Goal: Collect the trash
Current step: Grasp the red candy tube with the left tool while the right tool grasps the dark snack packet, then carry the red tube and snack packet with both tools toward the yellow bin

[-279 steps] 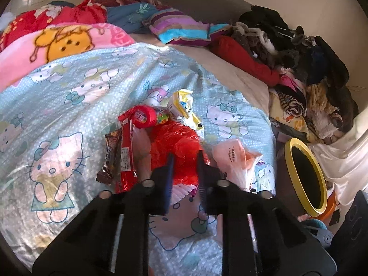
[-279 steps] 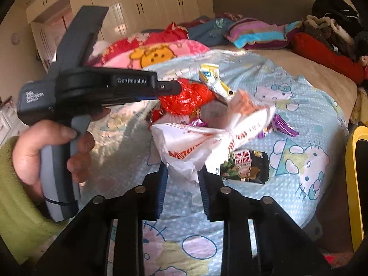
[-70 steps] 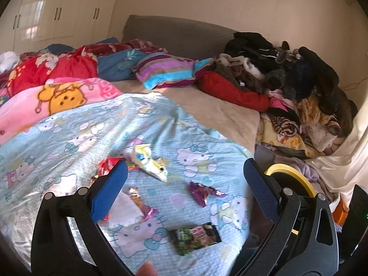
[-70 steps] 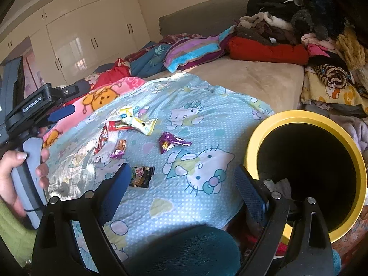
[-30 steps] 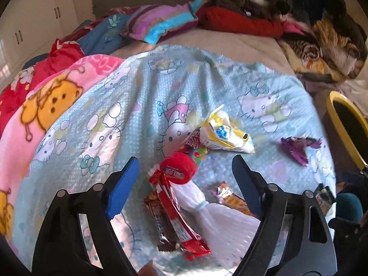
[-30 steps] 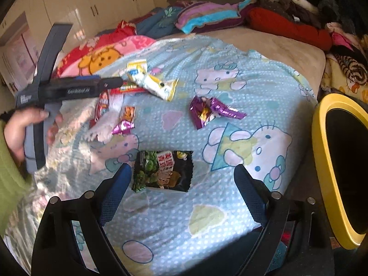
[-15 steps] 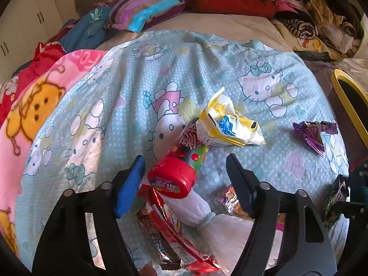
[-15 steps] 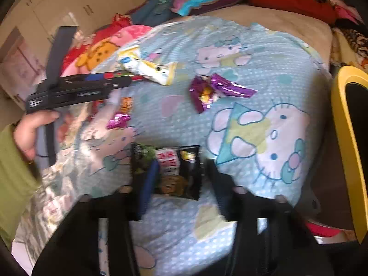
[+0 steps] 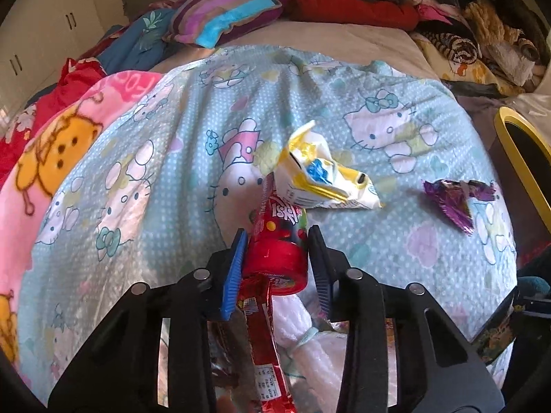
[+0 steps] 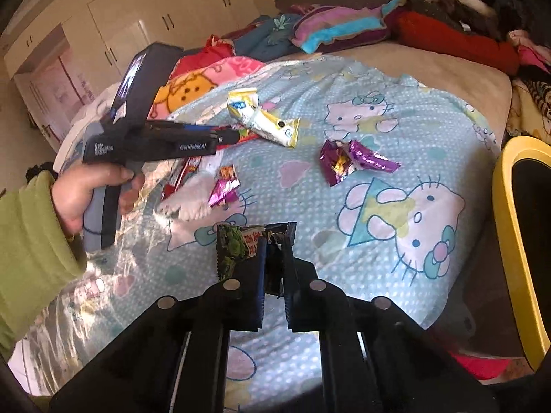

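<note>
red tube: on the bedspread, among wrappers, between the left gripper jaws, which are closing.
dark snack packet: pinched in the closing right gripper.
bin: bedside, right.
tip: seat both grips before lifting; the tube looks slippery.

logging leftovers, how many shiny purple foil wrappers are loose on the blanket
2: a large crumpled purple foil wrapper near the yellow-rimmed black bin, and a small purple-and-orange foil wrapper beside the white tissue. More may be hidden.

Bed: blue cartoon blanket spread; yellow-white wrapper, purple wrapper lying apart.
</note>
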`<state>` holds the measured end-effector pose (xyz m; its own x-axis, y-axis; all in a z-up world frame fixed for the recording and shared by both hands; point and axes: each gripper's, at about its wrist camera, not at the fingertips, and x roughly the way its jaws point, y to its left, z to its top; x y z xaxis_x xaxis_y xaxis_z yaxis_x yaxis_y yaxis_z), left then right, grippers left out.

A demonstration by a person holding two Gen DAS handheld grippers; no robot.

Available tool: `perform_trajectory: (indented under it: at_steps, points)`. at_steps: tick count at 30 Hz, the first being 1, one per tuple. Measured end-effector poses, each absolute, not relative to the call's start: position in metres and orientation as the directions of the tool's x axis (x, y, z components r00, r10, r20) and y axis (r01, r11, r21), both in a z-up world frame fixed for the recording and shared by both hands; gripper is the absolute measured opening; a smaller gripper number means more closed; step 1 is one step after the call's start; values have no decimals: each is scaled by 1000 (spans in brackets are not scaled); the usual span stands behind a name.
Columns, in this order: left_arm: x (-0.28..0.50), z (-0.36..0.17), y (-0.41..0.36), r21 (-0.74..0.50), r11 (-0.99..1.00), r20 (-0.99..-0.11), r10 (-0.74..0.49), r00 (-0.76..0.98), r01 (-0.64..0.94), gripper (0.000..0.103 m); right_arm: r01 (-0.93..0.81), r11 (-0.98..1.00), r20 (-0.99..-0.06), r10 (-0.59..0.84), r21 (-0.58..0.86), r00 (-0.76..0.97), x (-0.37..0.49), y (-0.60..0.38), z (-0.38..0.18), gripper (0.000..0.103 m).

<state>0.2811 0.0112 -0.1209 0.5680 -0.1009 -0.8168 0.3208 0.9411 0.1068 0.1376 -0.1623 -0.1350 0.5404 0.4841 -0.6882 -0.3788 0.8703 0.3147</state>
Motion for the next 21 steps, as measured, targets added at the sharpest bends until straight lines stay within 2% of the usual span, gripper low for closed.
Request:
perform_trajectory:
  at_steps: [9, 21]
  points:
    - [240, -103, -16, 30, 926, -787, -210, 580, 376, 28, -363, 865, -645, 501, 347, 577, 129, -182, -128, 8]
    - [194, -78, -29, -113, 936, -719, -309, 622, 334, 27, -361, 875, -600, 483, 322, 637, 121, -204, -110, 8]
